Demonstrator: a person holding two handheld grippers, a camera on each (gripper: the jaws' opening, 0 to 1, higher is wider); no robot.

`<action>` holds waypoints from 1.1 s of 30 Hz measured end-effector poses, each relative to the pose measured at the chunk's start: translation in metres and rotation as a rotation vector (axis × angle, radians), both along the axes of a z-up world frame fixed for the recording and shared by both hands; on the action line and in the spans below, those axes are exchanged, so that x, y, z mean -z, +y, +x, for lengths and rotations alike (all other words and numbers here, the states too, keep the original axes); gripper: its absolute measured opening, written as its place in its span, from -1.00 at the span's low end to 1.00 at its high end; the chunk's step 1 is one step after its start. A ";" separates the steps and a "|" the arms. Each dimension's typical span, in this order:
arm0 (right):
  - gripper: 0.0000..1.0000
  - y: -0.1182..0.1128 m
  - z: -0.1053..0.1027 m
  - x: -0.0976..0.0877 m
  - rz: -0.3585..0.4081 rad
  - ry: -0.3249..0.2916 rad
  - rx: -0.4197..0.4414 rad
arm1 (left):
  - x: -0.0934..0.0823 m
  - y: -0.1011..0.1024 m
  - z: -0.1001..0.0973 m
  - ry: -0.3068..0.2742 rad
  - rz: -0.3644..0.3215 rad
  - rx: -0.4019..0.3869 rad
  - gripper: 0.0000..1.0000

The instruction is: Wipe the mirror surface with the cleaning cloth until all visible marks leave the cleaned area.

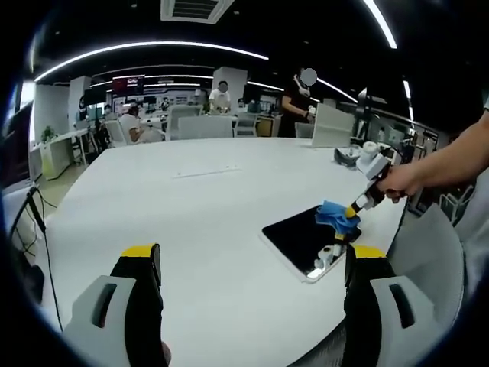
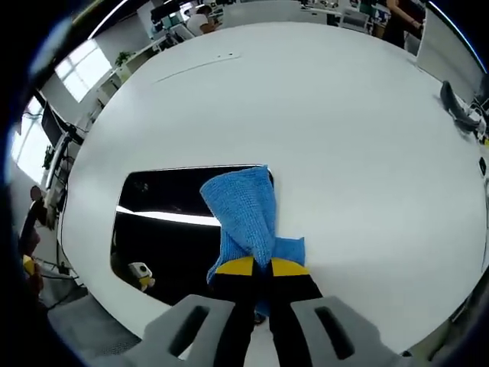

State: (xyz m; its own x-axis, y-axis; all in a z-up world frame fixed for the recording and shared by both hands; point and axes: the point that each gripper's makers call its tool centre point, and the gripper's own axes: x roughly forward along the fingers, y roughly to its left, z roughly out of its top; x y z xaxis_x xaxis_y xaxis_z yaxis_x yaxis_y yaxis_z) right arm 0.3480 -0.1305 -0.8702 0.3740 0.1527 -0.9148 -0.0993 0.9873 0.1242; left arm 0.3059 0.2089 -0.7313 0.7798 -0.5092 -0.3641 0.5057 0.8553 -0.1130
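A dark rectangular mirror (image 1: 302, 238) (image 2: 172, 222) lies flat on the white table (image 1: 206, 199) (image 2: 336, 130) near its edge. My right gripper (image 2: 262, 265) (image 1: 356, 212) is shut on a blue cleaning cloth (image 2: 246, 210) (image 1: 335, 215), and the cloth rests on the mirror's far right corner. In the left gripper view a hand holds that gripper from the right. My left gripper (image 1: 252, 264) stands open above the table's near part, left of the mirror, with nothing between its jaws. The mirror reflects ceiling lights.
A white laptop-like panel (image 1: 331, 126) and small dark objects (image 1: 348, 157) (image 2: 458, 103) stand at the table's far side. Chairs (image 1: 202, 126), desks and several people fill the office beyond. Cables (image 1: 38, 222) hang off the left table edge.
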 end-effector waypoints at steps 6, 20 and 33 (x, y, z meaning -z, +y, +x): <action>-1.00 0.001 -0.010 -0.001 0.011 0.002 0.010 | 0.003 -0.003 0.001 0.005 -0.001 0.009 0.98; -1.00 0.004 -0.028 -0.001 0.030 0.008 0.019 | 0.007 -0.010 0.005 0.013 0.001 0.024 0.98; -1.00 0.005 -0.037 -0.001 0.044 0.022 0.033 | 0.014 -0.011 0.004 0.023 0.002 0.023 0.98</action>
State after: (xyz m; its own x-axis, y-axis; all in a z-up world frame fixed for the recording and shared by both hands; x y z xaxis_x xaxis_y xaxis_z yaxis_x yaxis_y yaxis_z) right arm 0.3106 -0.1259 -0.8694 0.3595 0.1808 -0.9155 -0.0636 0.9835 0.1692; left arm 0.3100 0.1977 -0.7451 0.7593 -0.5261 -0.3829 0.5226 0.8437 -0.1229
